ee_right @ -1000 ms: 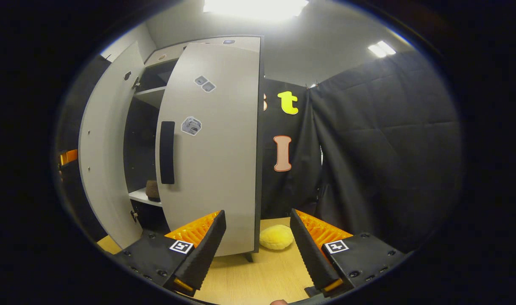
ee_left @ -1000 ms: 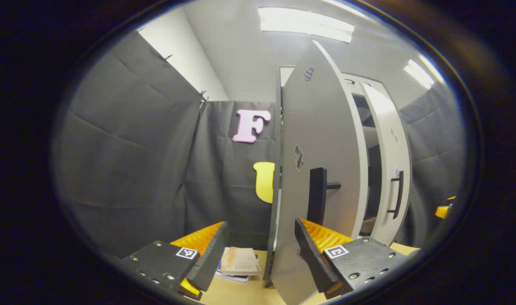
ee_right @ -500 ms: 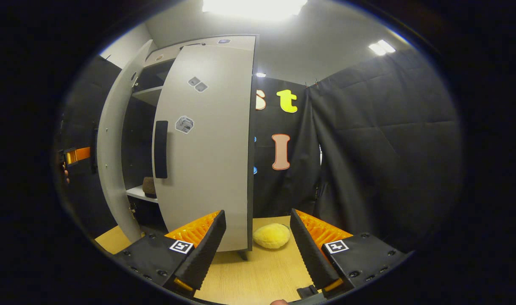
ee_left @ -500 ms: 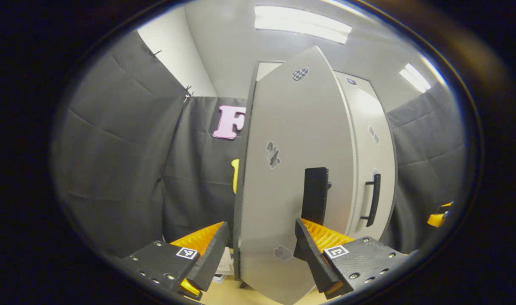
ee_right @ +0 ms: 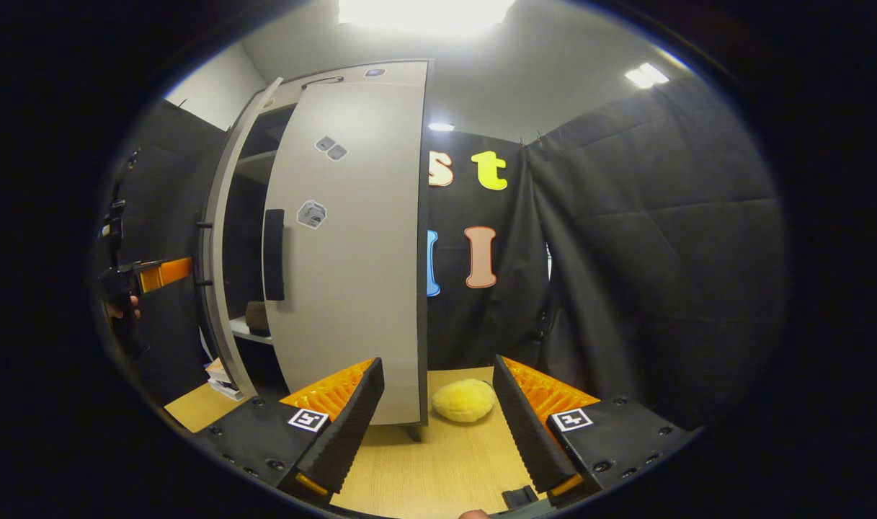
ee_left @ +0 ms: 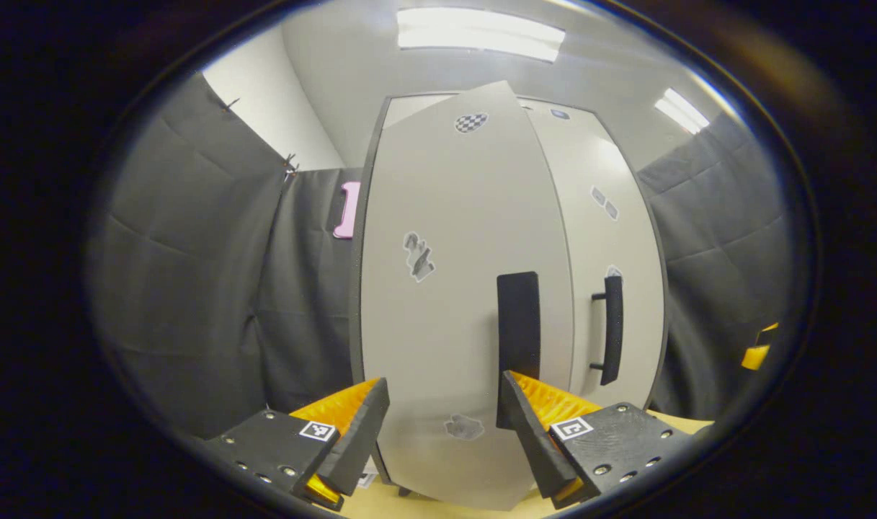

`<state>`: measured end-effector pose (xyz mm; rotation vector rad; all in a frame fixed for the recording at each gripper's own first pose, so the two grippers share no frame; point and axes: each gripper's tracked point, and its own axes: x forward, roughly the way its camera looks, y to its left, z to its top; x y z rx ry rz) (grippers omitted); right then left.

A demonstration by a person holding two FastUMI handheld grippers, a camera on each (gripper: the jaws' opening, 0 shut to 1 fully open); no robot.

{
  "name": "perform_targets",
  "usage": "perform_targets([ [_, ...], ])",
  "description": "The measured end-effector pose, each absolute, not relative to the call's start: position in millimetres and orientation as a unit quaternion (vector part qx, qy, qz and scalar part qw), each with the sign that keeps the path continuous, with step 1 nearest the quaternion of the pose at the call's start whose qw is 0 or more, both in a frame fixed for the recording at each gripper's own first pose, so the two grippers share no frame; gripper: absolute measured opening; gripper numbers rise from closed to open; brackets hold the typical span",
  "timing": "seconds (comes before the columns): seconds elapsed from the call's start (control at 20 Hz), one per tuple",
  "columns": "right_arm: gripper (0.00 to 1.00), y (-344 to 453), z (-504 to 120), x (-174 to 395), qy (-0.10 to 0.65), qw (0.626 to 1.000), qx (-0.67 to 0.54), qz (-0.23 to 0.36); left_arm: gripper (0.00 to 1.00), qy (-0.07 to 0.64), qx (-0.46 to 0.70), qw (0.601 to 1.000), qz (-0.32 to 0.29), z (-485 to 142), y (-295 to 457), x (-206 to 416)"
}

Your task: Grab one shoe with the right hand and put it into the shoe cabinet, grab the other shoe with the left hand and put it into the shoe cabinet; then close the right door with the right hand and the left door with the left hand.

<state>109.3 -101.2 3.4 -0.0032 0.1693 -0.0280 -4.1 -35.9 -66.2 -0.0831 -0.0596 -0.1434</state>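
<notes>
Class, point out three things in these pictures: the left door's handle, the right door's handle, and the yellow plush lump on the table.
left door's handle (ee_left: 518,317), left gripper view, middle of the black bar.
right door's handle (ee_right: 274,254), right gripper view, middle of the black bar.
yellow plush lump (ee_right: 464,401), right gripper view, its centre.

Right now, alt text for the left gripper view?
The cabinet's left door, grey with a black handle, stands slightly ajar just beyond the open left hand-held gripper. The right door beside it looks shut. Black cloth hangs behind, under ceiling lights.

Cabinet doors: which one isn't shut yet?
The left door. In the right gripper view it stands ajar, with a dark gap and a shelf behind it; the right door looks shut.
</notes>
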Motion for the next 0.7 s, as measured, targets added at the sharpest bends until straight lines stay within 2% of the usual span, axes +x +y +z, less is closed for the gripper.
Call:
perform_targets([
  [0.05, 0.94, -98.3, 6.0, 108.7, 0.08, 0.997, 0.0, -0.007, 0.97, -0.029, -0.04, 0.996, -0.07, -66.3, -33.8, -10.7],
  [0.1, 0.97, -96.1, 8.7, 108.2, 0.075, 0.997, 0.002, 0.0, 0.97, -0.029, -0.038, 0.996, -0.071, -65.2, -32.7, -19.2],
  [0.3, 0.94, -84.2, 17.6, 98.6, 0.053, 0.998, 0.006, 0.032, 0.97, -0.032, -0.02, 0.997, -0.061, -64.3, -18.3, -60.4],
  [0.7, 0.96, -82.4, 19.4, 64.4, 0.037, 0.998, -0.005, 0.045, 0.97, -0.002, -0.009, 0.999, -0.032, -94.9, 14.6, -146.2],
])
